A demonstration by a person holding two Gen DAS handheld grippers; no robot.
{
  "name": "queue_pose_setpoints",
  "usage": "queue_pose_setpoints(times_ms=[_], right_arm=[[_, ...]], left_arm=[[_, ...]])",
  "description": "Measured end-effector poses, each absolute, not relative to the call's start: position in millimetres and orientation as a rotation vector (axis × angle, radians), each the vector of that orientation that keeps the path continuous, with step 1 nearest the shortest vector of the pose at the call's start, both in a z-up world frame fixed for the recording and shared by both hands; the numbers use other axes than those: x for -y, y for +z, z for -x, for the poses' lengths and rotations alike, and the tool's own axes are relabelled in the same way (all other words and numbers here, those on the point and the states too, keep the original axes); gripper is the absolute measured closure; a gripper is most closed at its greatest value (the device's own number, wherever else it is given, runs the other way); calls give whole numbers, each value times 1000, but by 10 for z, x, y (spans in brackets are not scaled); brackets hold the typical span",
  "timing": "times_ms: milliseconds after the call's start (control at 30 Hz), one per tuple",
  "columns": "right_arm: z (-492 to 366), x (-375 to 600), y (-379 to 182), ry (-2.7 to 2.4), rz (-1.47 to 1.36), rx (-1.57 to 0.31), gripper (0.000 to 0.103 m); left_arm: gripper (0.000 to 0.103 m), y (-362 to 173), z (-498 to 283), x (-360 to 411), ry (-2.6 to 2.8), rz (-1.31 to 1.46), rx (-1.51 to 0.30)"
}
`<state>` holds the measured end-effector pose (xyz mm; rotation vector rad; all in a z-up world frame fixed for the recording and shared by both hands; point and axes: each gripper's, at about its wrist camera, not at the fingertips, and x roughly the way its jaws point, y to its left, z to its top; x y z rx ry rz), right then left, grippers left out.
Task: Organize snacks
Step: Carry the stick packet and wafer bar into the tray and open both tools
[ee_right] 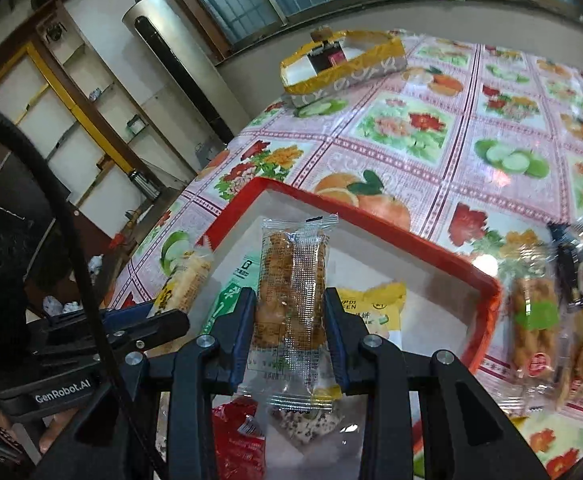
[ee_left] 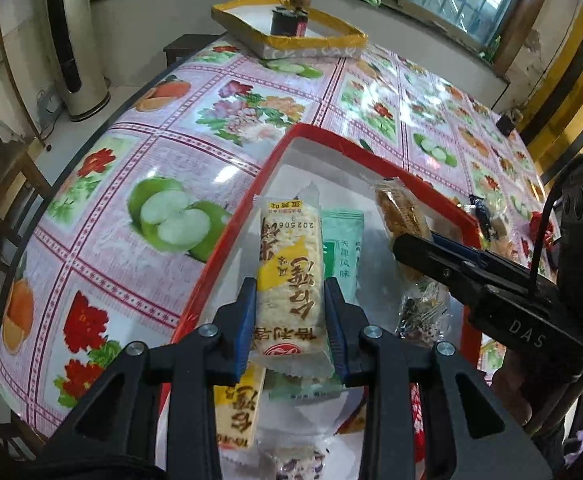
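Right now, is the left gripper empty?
No, the left gripper is shut on a rice cracker bar in a yellow and white wrapper, above the red tray.

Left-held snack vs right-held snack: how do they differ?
The rice bar in the left gripper has an opaque white-and-yellow wrapper with large brown characters; the twist pack in the right gripper is clear, showing brown fried pieces. The rice bar looks flat, the twist pack lumpy. Both are clamped mid-length, over the red tray.
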<state>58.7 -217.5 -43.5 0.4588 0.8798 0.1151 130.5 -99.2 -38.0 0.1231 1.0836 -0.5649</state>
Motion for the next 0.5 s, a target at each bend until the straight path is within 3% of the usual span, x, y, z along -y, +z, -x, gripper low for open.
queue_pose_setpoints(times_ms=[167,267,333,400,500], right_arm=[[-609,2235,-536,105,-498,-876,68],[-585,2291,-538,124,-539,-862,66],[-532,2333,-480,125,-565,-827,62],[-490,2350,-411,141,-584,-791,54],[-445,2310,-299,163,-579,-746,51]], left_arm=[[68,-446,-1404,1041,-584,-112,-1116],[59,-363,-1389,998,-551,-83,-1097],[41,-214,-1279,938,-551,-54,-1036],[39,-130,-1181,907,-549,-51,-1006],[39,-17,-988,893,-563,-49,-987]])
